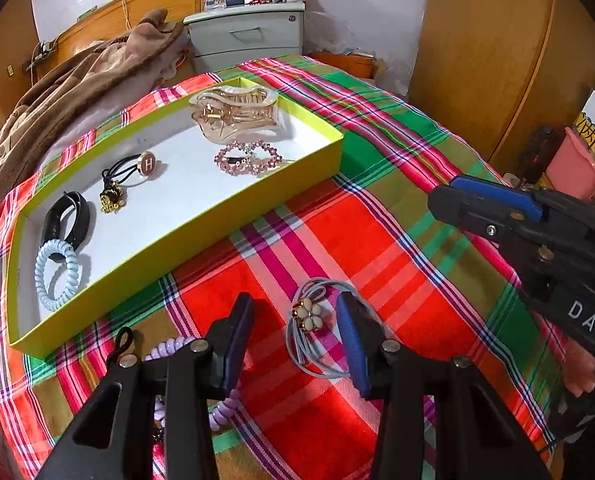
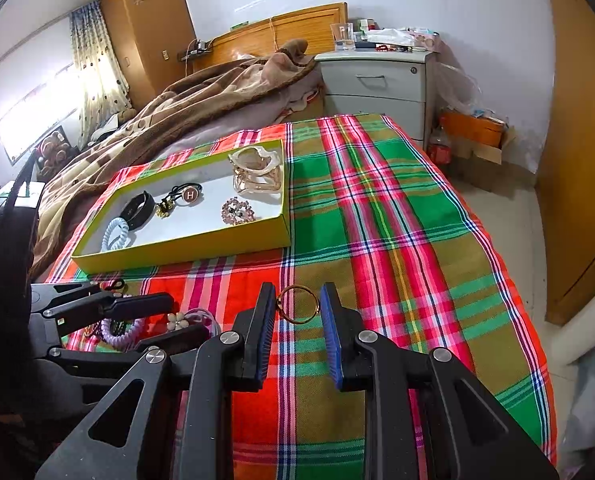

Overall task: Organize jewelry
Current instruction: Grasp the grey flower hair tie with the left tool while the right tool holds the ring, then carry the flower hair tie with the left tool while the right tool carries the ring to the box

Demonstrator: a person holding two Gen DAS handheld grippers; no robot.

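1. A tray (image 1: 305,168) sits on a cloth-covered bed (image 1: 397,240), holding a claw clip (image 1: 233,110), brooch (image 1: 249,159), hair ties and bands.
2. Before the tray, a flower hair tie (image 1: 309,314) lies between the left gripper (image 1: 297,320) fingers.
3. To its right, a ring (image 2: 297,305) stands between the right gripper (image 2: 297,308) fingers.
4. A cabinet (image 2: 377,92) stands behind the bed.

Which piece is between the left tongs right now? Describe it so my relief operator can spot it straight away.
On the plaid cloth, in front of the yellow-green tray, the left tongs straddle a hair tie: thin grey-blue elastic loops. A cream flower charm with a gold rim distinguishes it from the lilac spiral tie beside it.
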